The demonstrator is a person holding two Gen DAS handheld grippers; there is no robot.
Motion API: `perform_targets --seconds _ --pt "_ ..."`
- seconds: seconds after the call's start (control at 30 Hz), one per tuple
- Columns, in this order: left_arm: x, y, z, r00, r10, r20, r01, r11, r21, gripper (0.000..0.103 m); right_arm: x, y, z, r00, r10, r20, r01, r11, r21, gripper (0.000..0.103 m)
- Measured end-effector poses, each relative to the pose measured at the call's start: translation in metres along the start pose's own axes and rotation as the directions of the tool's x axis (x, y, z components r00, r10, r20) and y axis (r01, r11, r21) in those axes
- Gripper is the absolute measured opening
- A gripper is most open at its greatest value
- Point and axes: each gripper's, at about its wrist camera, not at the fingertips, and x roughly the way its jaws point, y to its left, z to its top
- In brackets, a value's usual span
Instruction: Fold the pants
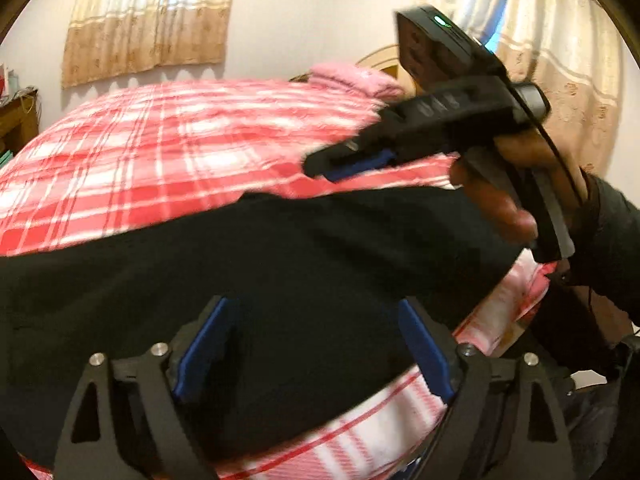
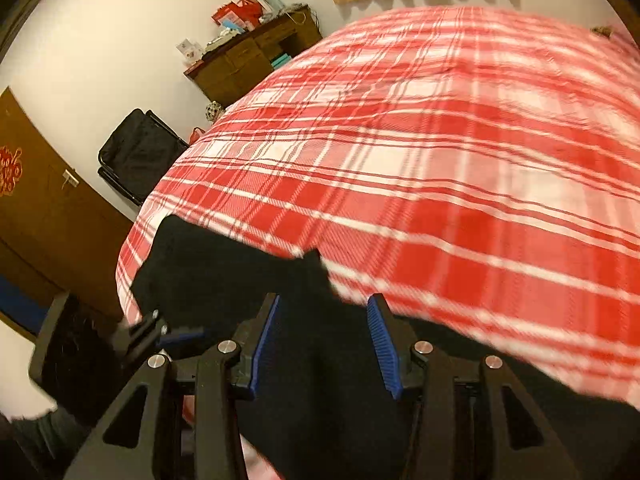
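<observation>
Home bedroom, plaid bed (image 2: 440, 140), curtains (image 1: 148, 20), desk (image 2: 248, 60)

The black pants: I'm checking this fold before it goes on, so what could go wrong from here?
1. The black pants lie near the edge of the plaid bed cover; a tug could slide them off.
2. Both the left tongs and the right tongs stand open, so any lift may miss fabric.
3. Motion blur suggests fast moves, risking a crooked fold.

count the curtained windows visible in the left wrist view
2: one beige patterned curtain on the wall at upper left above the red plaid bed, another beige patterned curtain at upper right behind the right claw. Others may lie outside view.
</observation>
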Motion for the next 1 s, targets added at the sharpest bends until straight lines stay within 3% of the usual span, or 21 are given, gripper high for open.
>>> perform_targets --seconds 0.07,0.17,0.27,0.33,0.43,0.47,0.57,0.63,0.87,1.0 --pt "0.007 0.005 -0.008 0.999 -0.019 -0.042 0.017 0.999 -0.028 0.088 0.014 -0.002 0.007 1.000 0.006 -0.007 -0.006 1.000 0.026 0.047" --pt "0.008 0.002 -0.015 0.999 -0.009 -0.043 0.009 1.000 0.007 0.088 0.033 -0.012 0.017 0.999 0.027 -0.027 -0.025 0.996 0.082 0.045" --pt "0.008 0.000 -0.016 0.998 -0.010 -0.058 0.011 1.000 0.019 0.090 0.045 -0.015 0.022 0.995 0.071 -0.068 -0.063 0.991 0.120 0.036" --pt "0.009 0.002 -0.017 0.998 -0.019 -0.063 0.020 1.000 0.009 0.091 0.052 -0.012 0.020 0.990 0.100 -0.098 -0.087 0.988 0.125 0.035" --pt "0.008 0.000 -0.019 0.997 -0.022 -0.075 0.023 0.999 0.022 0.091 0.057 -0.009 0.016 0.983 0.133 -0.124 -0.115 0.984 0.136 0.024" --pt "0.008 0.000 -0.020 0.997 -0.022 -0.077 0.024 0.999 0.027 0.091 0.057 -0.009 0.015 0.984 0.133 -0.120 -0.115 0.983 0.144 0.019" --pt "0.008 0.000 -0.021 0.996 -0.025 -0.082 0.028 0.999 0.041 0.092 0.049 -0.018 0.014 0.970 0.234 -0.060 -0.214 0.948 0.235 0.008" --pt "0.007 0.001 -0.021 0.996 -0.028 -0.081 0.031 0.999 0.039 0.092 0.038 -0.018 0.014 0.965 0.263 -0.019 -0.251 0.937 0.243 0.007" --pt "0.008 -0.006 -0.025 0.997 -0.012 -0.072 0.017 0.997 0.075 0.095 0.024 -0.008 0.018 0.981 0.188 0.041 -0.193 0.963 0.191 0.005" --pt "0.007 -0.004 -0.022 0.998 -0.017 -0.062 0.021 0.998 0.065 0.095 0.040 -0.017 0.016 0.991 0.133 0.002 -0.131 0.972 0.193 0.005"
